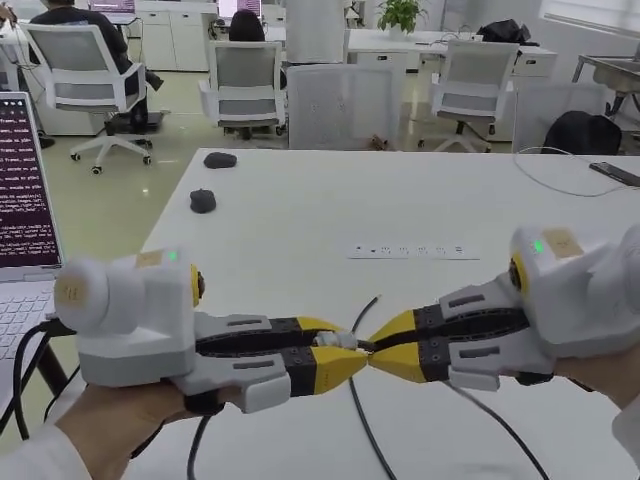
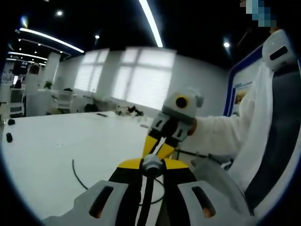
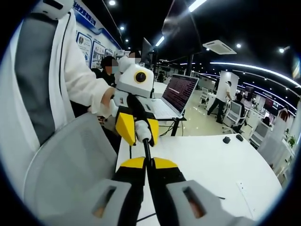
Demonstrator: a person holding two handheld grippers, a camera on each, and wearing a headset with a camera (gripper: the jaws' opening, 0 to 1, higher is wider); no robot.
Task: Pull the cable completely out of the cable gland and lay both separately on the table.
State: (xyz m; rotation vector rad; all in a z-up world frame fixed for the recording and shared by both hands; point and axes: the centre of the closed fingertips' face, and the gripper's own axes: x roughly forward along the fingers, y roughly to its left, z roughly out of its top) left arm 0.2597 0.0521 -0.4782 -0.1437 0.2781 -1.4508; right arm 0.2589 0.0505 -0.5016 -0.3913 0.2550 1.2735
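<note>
Nearest the person, two hand-held grippers meet tip to tip, held above the surface (image 1: 300, 230). The left hand-held gripper (image 1: 345, 352) is clenched on the cable gland (image 1: 338, 340), a small pale fitting pinched at its yellow tips. The right hand-held gripper (image 1: 388, 350) is clenched on the black cable (image 1: 366, 312) just beside the gland. In the left gripper view the cable also runs back between that gripper's own jaws, so it is threaded through the gland and not yet out.

The gland looks hard, light and rounded, so it may twist in the grip and is best held across its body. The cable is thin and limp. It is best gripped close to the gland, since a hold farther along would probably let it bend instead of slide, and its smooth jacket could slip.

There is one cable and one gland. Farther off on the surface lie a white strip (image 1: 415, 252) and two computer mice (image 1: 203, 200), with one laptop (image 1: 22, 185) at the left edge.
</note>
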